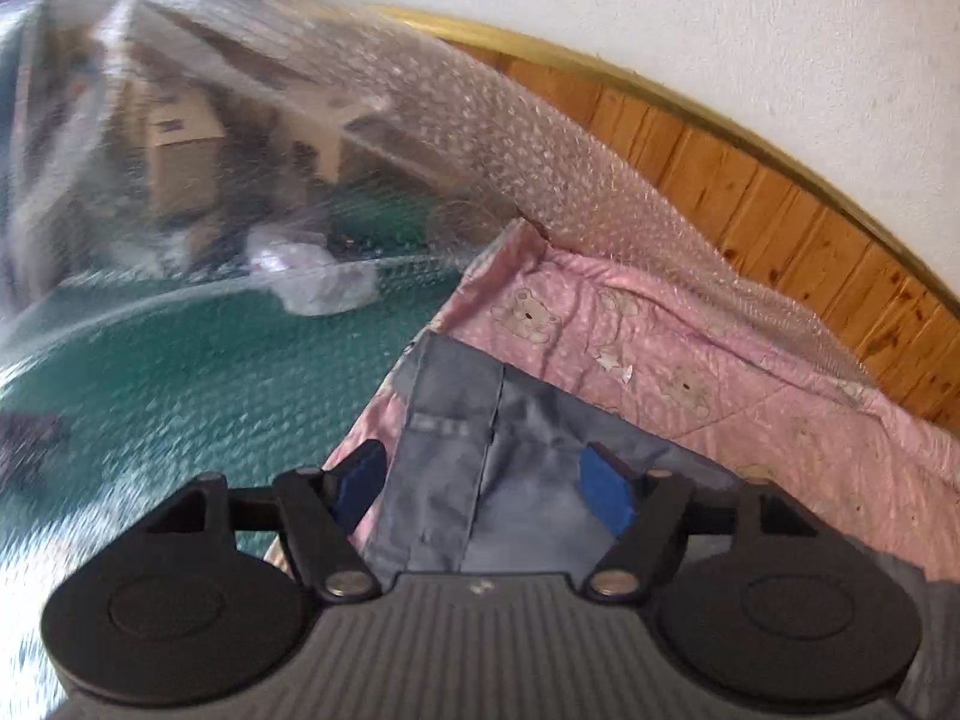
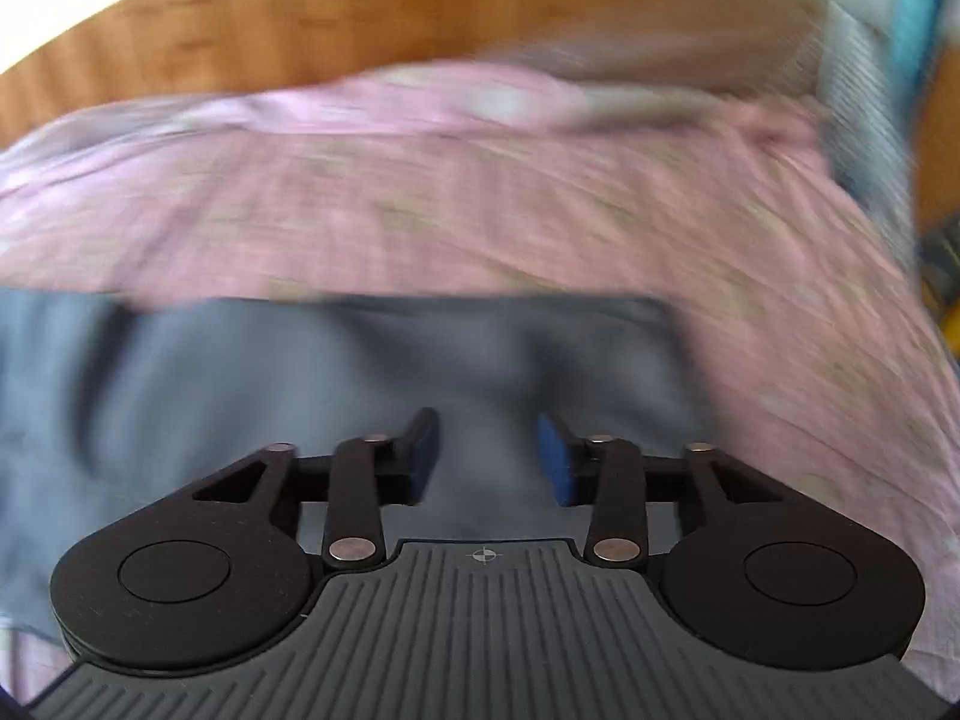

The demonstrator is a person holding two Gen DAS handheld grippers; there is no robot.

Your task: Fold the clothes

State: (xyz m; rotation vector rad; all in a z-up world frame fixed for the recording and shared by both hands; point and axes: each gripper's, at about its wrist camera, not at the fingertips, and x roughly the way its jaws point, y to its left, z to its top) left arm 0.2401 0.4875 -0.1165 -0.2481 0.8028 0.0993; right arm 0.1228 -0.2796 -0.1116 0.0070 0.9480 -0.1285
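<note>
Grey garment (image 1: 480,468) lies flat on the pink bedspread (image 1: 690,360) in the left view, the left hand-held gripper (image 1: 486,486) spread wide above it, gripping nothing. Right view: right hand-held gripper (image 2: 487,456) likewise gapes empty over cloth; blur hides whether folding is complete.

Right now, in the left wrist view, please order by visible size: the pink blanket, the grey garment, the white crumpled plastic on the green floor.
1. Pink blanket
2. Grey garment, nearer the camera, so somewhat unsure
3. White crumpled plastic
</note>
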